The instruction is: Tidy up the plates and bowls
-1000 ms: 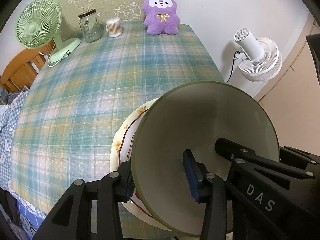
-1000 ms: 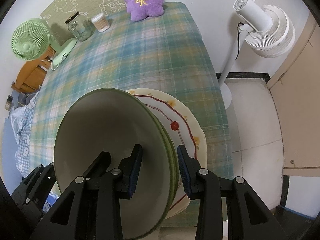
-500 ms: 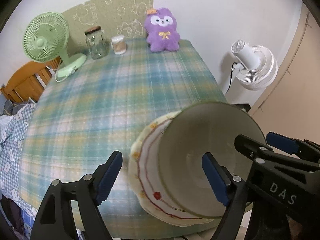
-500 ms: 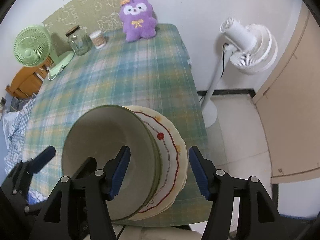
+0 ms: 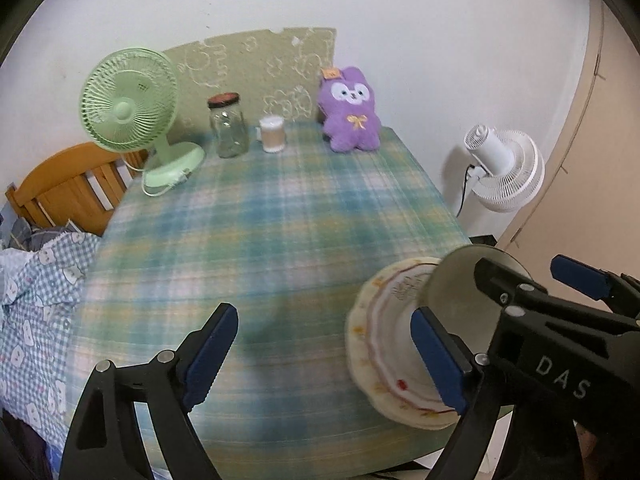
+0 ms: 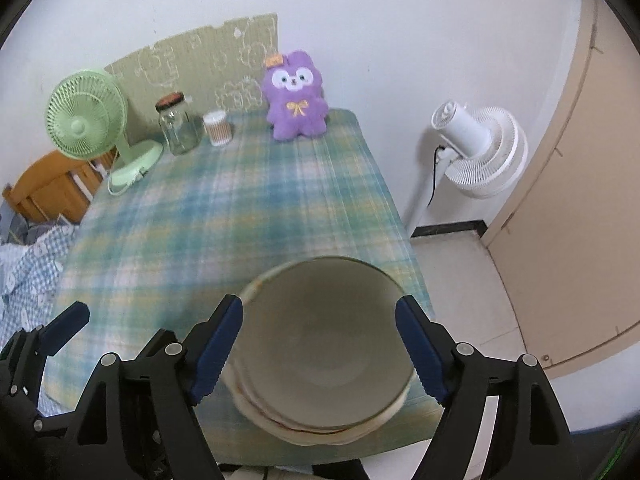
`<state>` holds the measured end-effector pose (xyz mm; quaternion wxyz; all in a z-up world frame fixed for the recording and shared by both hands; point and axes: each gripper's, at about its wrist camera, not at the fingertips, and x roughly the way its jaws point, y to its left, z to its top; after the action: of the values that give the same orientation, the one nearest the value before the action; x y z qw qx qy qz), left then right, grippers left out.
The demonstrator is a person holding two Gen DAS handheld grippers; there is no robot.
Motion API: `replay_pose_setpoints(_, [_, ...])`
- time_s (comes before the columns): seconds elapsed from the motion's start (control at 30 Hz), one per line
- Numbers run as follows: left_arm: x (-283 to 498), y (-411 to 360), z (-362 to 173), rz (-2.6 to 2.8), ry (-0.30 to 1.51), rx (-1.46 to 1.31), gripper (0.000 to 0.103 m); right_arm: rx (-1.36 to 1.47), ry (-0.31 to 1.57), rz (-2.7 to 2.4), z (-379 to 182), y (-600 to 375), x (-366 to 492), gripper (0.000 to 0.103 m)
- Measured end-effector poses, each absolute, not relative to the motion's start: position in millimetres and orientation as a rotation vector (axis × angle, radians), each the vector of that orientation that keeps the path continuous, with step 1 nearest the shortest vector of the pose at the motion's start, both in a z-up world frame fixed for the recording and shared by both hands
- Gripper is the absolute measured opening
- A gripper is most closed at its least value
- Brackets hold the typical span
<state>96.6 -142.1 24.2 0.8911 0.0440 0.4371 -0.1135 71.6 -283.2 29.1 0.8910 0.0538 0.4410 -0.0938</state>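
A cream bowl with a green rim (image 6: pixel 324 344) sits on a cream scalloped plate with a red line (image 6: pixel 304 432), near the front right corner of the plaid table (image 6: pixel 224 216). My right gripper (image 6: pixel 318 352) hovers above and behind the bowl. Its jaws are opening, and the blue pads (image 6: pixel 420 352) stand clear of the rim on either side. My left gripper (image 5: pixel 324 360) is over bare cloth to the left of the plate (image 5: pixel 380 344) and bowl (image 5: pixel 452 288). Its jaws are opening too, with nothing between them. The right gripper (image 5: pixel 536 276) shows at the right edge of the left wrist view.
Along the far edge of the table stand a green desk fan (image 5: pixel 128 104), a glass jar (image 5: pixel 228 128), a cotton swab tub (image 5: pixel 273 134) and a purple plush toy (image 5: pixel 350 112). A white floor fan (image 6: pixel 476 148) and a door (image 6: pixel 580 200) are on the right. A wooden chair (image 5: pixel 68 188) with checked cloth is on the left.
Both grippers let go of the bowl's rim, opened wide and drew back and upward. The bowl stays resting on the plate.
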Motion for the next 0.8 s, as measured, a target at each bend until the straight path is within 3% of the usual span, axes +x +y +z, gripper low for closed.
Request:
replay_pose_setpoints(0.33, [93.1, -60.4, 43.5, -0.239, 0.799, 0.093, 0.095, 0.127, 0.771, -0.21, 46.7, -210.8, 58.1, 0.081])
replay_pose_setpoints(0.8, [66.0, 3.7, 20.7, -0.149, 0.735, 0.072, 0.099, 0.125, 0.725, -0.162, 12.9, -169.3, 30.6, 0.081])
